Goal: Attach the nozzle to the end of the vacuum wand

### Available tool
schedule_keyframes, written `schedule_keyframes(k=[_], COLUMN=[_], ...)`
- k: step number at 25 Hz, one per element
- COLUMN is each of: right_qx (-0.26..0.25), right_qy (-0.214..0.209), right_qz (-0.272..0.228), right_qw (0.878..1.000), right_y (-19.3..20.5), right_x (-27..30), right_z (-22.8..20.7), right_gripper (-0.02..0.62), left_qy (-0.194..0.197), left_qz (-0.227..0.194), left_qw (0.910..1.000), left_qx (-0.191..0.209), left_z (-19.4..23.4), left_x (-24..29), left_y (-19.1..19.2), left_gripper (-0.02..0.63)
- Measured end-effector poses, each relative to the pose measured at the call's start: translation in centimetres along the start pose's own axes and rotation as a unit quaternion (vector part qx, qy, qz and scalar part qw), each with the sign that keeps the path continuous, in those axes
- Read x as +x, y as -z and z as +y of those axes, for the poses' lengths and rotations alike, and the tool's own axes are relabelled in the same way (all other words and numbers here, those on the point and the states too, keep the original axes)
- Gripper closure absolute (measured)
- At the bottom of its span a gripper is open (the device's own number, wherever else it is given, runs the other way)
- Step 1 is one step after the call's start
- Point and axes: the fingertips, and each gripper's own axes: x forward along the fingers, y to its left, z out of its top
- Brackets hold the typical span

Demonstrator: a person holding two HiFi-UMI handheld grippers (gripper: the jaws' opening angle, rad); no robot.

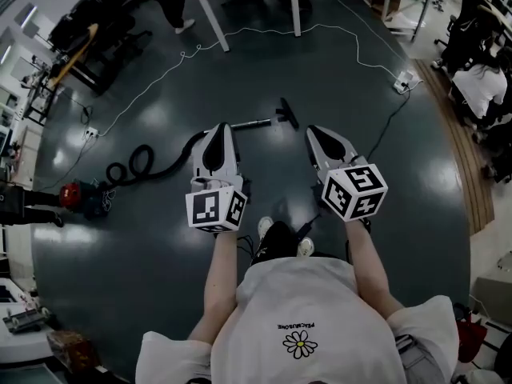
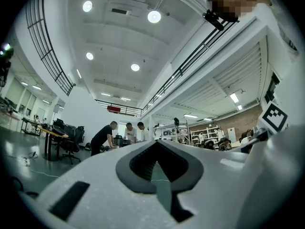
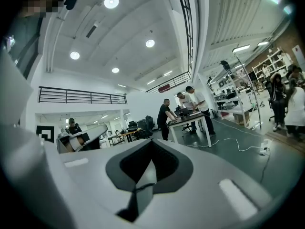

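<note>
1. The nozzle [image 1: 287, 113] lies on the dark floor [image 1: 144, 270] out ahead of you, at the far end of the vacuum wand [image 1: 252, 123]. From the head view the two look joined or at least touching, but you cannot tell from here whether they are locked together.
2. The wand's near end disappears behind your left gripper [image 1: 222, 128]. From there a black hose [image 1: 148, 165] curls off to your left towards the red vacuum body [image 1: 72, 194].
3. Your left gripper's jaws are pressed together with nothing between them. Its own view [image 2: 155, 144] shows the dark pads meeting at the tip, with only the room beyond.
4. Your right gripper [image 1: 314, 132] is the same: jaws brought together and empty, as its own view [image 3: 150, 144] confirms.
5. Both grippers are held out in front of your chest, side by side and apart from each other, well above the floor. Neither touches the wand or the nozzle.
6. Your shoes [image 1: 266, 227] stand just behind the grippers in the head view.
7. Farther off, a white cable [image 1: 240, 34] snakes across the floor to a power strip [image 1: 406, 81]. It runs past a white table [image 1: 213, 18], where the right gripper view shows people [image 3: 167, 116] leaning over it.
</note>
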Motion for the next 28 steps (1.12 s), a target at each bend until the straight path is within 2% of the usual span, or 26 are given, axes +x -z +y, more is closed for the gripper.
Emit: schedule_keyframes(k=[4, 10, 17, 22, 28], right_qx=[0.018, -0.013, -0.049, -0.044, -0.041], right_qy=[0.003, 0.004, 0.008, 0.032, 0.04], right_qz=[0.012, 0.03, 0.053, 0.068, 0.08], right_qw=[1.0, 0.999, 0.997, 0.996, 0.995], right_y=[0.7, 0.5, -3.2, -2.7, -3.7], right_x=[2.2, 9.2, 22.8, 29.5, 35.7], right_z=[-0.8, -2.6, -5.8, -8.1, -11.3], right_gripper=[0.589, 0.589, 0.589, 0.589, 0.589], left_qy=[-0.007, -0.004, -0.015, -0.015, -0.027], left_qz=[0.007, 0.005, -0.006, -0.006, 0.007], left_qw=[0.9999, 0.9996, 0.9981, 0.9982, 0.9969], left_qx=[-0.007, -0.028, -0.06, -0.057, -0.073], left_z=[2.2, 6.1, 15.6, 21.7, 25.6], left_x=[1.4, 7.4, 18.3, 23.4, 29.5], left_y=[0.7, 3.2, 3.9, 4.4, 6.5], left_gripper=[0.606, 0.606, 0.606, 0.606, 0.606])
